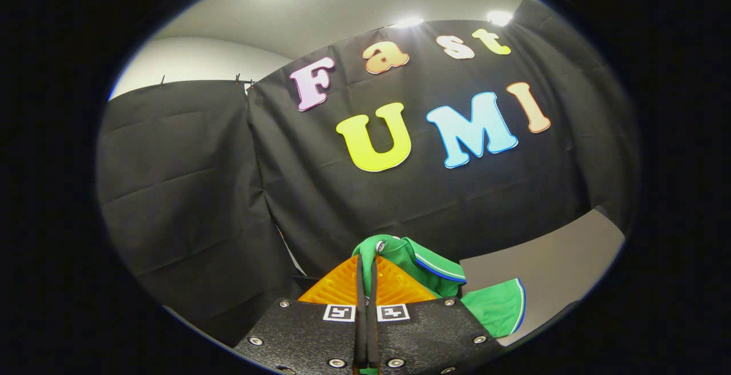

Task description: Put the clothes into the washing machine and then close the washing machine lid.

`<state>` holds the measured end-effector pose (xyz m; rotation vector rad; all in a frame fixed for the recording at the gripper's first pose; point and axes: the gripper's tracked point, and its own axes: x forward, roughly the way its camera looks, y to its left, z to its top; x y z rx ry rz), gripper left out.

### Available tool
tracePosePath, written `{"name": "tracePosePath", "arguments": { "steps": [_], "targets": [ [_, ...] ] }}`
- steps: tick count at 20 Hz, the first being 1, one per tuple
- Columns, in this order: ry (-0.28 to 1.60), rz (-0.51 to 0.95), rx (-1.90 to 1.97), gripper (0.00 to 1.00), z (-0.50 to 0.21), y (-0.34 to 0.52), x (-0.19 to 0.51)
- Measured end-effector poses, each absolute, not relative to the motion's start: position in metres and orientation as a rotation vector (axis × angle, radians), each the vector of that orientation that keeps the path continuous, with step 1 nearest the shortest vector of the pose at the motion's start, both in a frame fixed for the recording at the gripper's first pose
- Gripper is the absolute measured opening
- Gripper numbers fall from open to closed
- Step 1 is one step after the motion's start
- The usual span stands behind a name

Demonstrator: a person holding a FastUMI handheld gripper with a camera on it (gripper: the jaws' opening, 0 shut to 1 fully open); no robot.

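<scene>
Gripper view: my claw (366, 261) is clamped on a green shirt (425, 269), both fingers (342, 286) pressed together with only a thin fold of cloth between them. From the pinch the shirt rises over the fingertips and spills off to the right, its striped collar edge showing just past them and a trimmed sleeve or hem, I cannot say which, hanging lower beside the claw. I hold the shirt lifted, tilted upward toward the booth's black cloth wall (188, 192), which stands well beyond the fingers. A pale grey surface (548, 266), possibly a tabletop, lies to the right behind the shirt. Ceiling lights (499, 17) glare above the wall.
</scene>
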<state>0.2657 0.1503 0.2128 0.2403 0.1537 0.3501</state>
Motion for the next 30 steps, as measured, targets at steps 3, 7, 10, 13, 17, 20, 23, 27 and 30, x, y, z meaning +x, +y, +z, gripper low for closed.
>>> {"name": "tracePosePath", "arguments": {
  "steps": [3,7,10,13,17,20,23,27,30],
  "targets": [
    [0.156,0.381,0.238,0.00,0.209,0.174,0.263],
    [0.161,0.401,0.241,0.00,0.201,0.198,0.261],
    [0.183,0.407,0.241,0.00,0.187,0.213,0.262],
    [0.217,0.412,0.237,0.00,0.167,0.228,0.263],
    [0.257,0.423,0.228,0.00,0.138,0.246,0.261],
    [0.286,0.429,0.222,0.00,0.114,0.259,0.264],
    [0.323,0.428,0.198,0.00,0.085,0.268,0.266],
    [0.372,0.413,0.192,0.00,0.051,0.272,0.270],
    [0.405,0.396,0.187,0.00,0.026,0.272,0.273]
  ]
}}
